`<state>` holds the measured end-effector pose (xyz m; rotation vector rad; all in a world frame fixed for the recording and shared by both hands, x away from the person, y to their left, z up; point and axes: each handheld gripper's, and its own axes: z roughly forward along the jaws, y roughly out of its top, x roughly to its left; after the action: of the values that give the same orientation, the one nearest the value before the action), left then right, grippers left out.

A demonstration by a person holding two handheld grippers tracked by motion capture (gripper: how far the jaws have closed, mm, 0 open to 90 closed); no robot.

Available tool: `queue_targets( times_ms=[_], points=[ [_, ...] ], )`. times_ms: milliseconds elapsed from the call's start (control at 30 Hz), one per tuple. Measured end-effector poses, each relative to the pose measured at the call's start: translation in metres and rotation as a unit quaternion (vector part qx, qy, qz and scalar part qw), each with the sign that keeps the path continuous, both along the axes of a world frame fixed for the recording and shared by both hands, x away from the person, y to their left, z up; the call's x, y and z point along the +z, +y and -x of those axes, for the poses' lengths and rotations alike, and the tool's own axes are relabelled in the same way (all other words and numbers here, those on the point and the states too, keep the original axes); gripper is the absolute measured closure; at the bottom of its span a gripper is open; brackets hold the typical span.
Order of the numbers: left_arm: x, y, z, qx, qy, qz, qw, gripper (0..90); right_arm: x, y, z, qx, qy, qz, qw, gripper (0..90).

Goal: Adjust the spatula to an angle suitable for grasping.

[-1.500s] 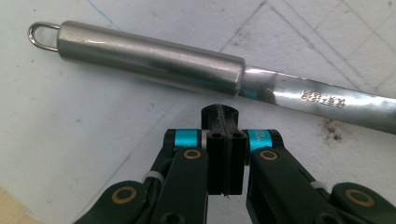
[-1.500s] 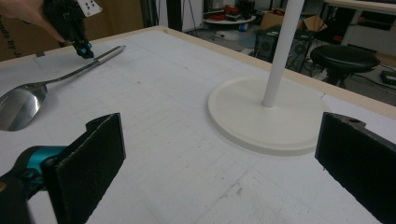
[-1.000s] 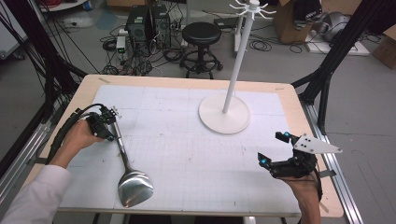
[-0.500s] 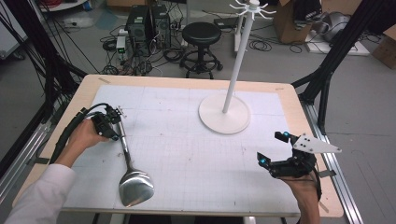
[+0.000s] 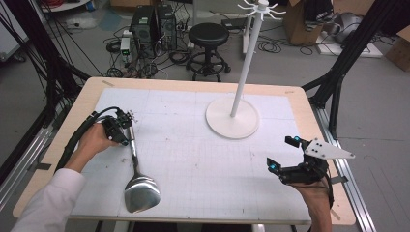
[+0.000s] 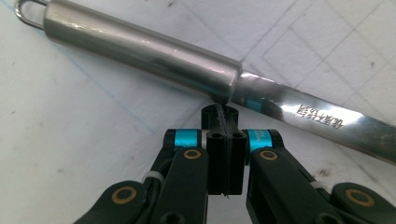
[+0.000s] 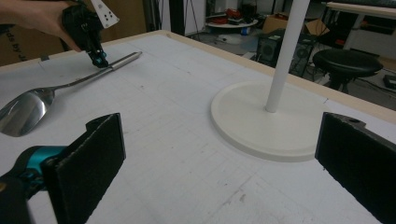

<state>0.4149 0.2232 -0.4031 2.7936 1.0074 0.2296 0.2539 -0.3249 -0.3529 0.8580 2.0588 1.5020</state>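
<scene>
Beyond the wooden table (image 5: 309,104) we see a grey floor (image 5: 377,96) with 1 black stool (image 5: 208,36), tangled cables (image 5: 171,58), a black computer tower (image 5: 154,24) and cardboard boxes (image 5: 295,21).

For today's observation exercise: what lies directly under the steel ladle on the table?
The ladle lies flat on the white gridded mat; grid lines run beside its handle. The mat beneath the bowl and handle is covered.

Carrying a white gridded mat (image 5: 193,159) on a wooden table (image 5: 82,104); lying on the mat near the left edge, a steel ladle (image 5: 138,183), bowl toward the near side; standing far right, a white stand (image 5: 233,118)
</scene>
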Motion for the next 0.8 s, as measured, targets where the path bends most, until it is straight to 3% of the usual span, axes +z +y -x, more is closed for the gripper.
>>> queue_targets(
  times_ms=[467, 700, 800],
  points=[
    [0.004, -0.018, -0.001, -0.017, -0.002, 0.006, 0.9998, 89.8, 0.001, 0.0, 0.0, 0.0, 0.0, -0.002, 1.0, 0.5],
    [0.003, -0.014, -0.001, -0.011, 0.0, -0.009, 0.9999, 89.9, 0.001, -0.002, 0.001, 0.0, -0.001, -0.002, 1.0, 0.6],
    [0.005, -0.014, -0.001, -0.009, 0.0, 0.0, 1.0, 89.8, 0.001, -0.002, 0.001, -0.001, -0.002, -0.001, 1.0, 0.6]
  ],
)
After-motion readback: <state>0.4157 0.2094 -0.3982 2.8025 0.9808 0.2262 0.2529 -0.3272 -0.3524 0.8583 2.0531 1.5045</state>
